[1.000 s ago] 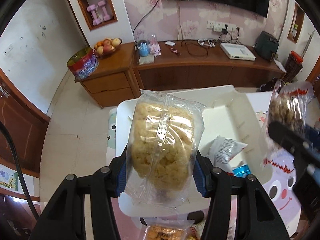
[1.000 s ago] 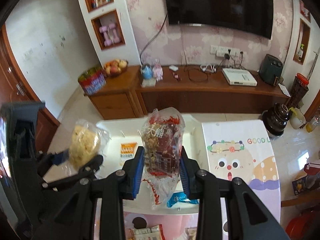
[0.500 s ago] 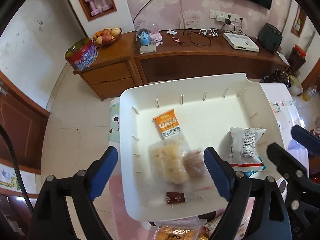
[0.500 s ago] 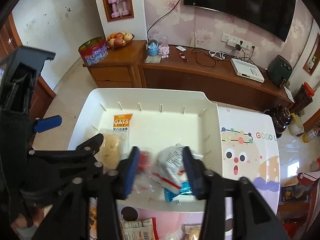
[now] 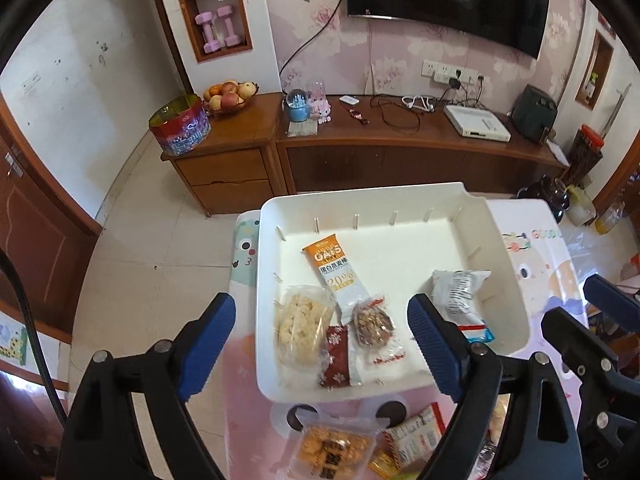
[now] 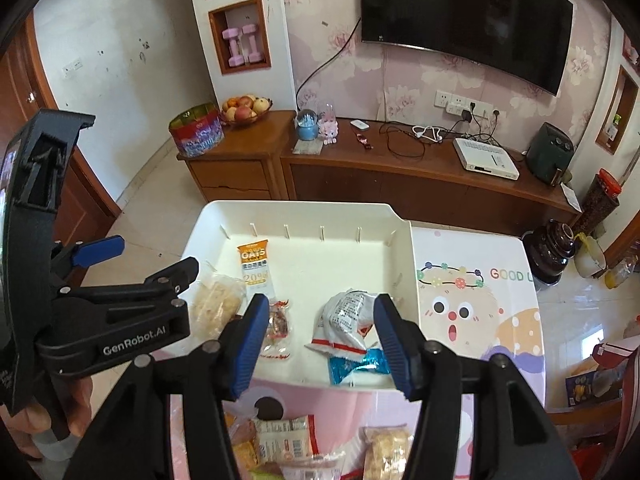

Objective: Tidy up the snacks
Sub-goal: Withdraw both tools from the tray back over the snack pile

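Note:
A white tray on the table holds a clear bag of yellow puffed snack, a clear bag of brown nut snack, an orange OATS bar, a dark red packet, a white packet and a blue candy. My left gripper is open and empty above the tray's near left. My right gripper is open and empty above the tray's near edge.
More snack packets lie on the pink tablecloth in front of the tray: an orange cracker pack and a white pack. A wooden sideboard stands beyond the table. A dark jar sits on the floor at right.
Both grippers opened and dropped their bags into the tray: the yellow puffed snack from the left, the brown nut snack from the right. Both grippers then pulled back and up.

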